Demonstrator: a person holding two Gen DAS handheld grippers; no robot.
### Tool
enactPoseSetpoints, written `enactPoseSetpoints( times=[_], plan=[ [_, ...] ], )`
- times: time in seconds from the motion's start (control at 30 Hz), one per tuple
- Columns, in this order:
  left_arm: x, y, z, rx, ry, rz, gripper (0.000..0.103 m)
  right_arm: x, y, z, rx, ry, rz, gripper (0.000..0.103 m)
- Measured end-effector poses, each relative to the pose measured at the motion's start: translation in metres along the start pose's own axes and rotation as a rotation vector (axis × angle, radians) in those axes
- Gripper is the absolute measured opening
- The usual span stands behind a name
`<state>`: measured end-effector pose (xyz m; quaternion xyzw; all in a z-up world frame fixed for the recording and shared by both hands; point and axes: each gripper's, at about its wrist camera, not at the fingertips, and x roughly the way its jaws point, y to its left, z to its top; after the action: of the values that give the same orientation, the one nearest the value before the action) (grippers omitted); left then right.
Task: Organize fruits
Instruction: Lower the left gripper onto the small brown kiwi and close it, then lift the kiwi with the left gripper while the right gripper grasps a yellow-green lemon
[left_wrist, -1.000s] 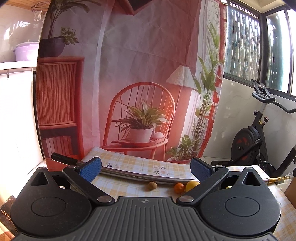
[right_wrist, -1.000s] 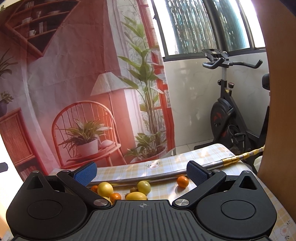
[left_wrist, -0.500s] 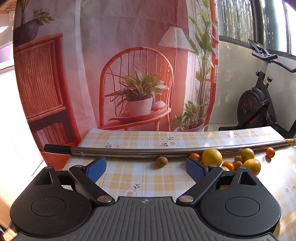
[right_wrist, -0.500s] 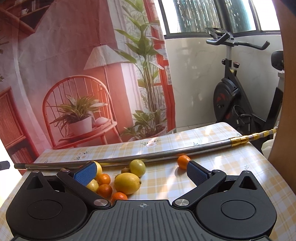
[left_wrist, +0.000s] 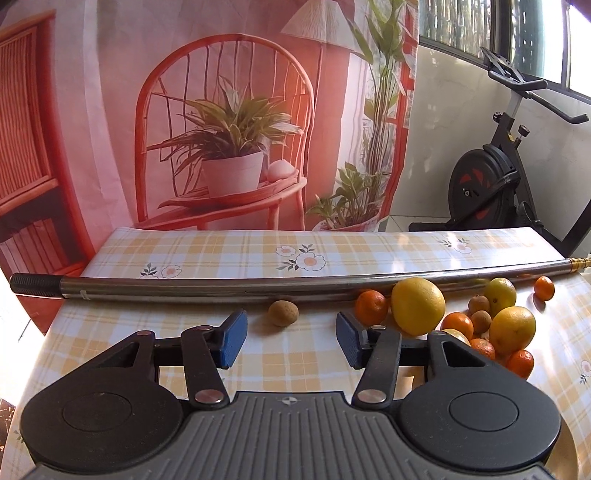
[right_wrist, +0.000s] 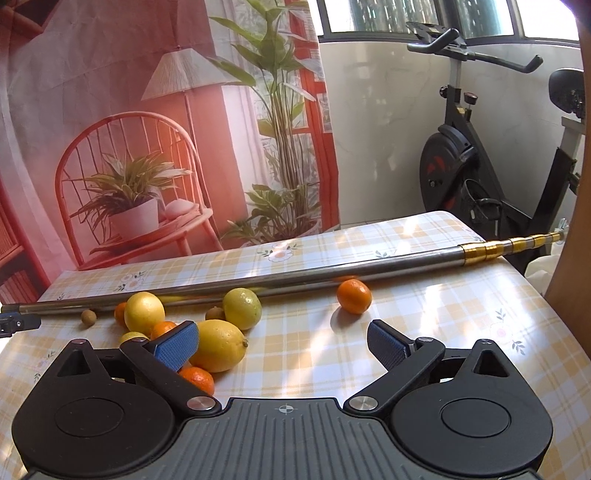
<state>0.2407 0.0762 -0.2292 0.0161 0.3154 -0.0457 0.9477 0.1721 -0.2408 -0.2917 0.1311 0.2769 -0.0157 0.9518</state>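
Observation:
A pile of fruit lies on the checked tablecloth (left_wrist: 295, 354): a big lemon (left_wrist: 418, 311), an orange lemon (left_wrist: 512, 329), small mandarins (left_wrist: 371, 306) and brown longans (left_wrist: 283, 313). My left gripper (left_wrist: 291, 338) is open and empty, just short of the lone longan. In the right wrist view the pile sits at the left, with a lemon (right_wrist: 218, 345), a greenish lemon (right_wrist: 242, 308) and a lone mandarin (right_wrist: 354, 296). My right gripper (right_wrist: 282, 345) is open and empty above the table, its left finger over the pile.
A long steel pole (left_wrist: 258, 286) with a black grip and brass end (right_wrist: 509, 245) lies across the table behind the fruit. A printed backdrop (left_wrist: 221, 110) hangs behind the table. An exercise bike (right_wrist: 480, 177) stands at the right.
Both grippers have tilted down and moved closer to the table. The left gripper's fingers have narrowed somewhat and now frame the lone longan. The fruit has not moved.

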Motion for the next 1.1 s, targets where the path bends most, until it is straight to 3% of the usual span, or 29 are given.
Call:
enactPoseSetpoints(
  times=[0.2,0.57,0.73,1.1],
  plan=[
    [0.045,0.005,0.004,-0.076,0.039,-0.048,0.055,0.016,-0.006,0.001,0.013,0.01,0.001,0.091],
    [0.096,0.014,-0.001,-0.151,0.101,-0.025,0.049,0.034,-0.016,-0.003,0.033,0.036,-0.023,0.088],
    [0.103,0.014,-0.004,-0.144,0.114,0.0,0.032,0.037,-0.022,-0.006,0.044,0.045,-0.029,0.088],
    [0.078,0.016,-0.007,-0.121,0.101,0.01,0.031,0.037,-0.024,-0.008,0.055,0.046,-0.02,0.088]
  ],
)
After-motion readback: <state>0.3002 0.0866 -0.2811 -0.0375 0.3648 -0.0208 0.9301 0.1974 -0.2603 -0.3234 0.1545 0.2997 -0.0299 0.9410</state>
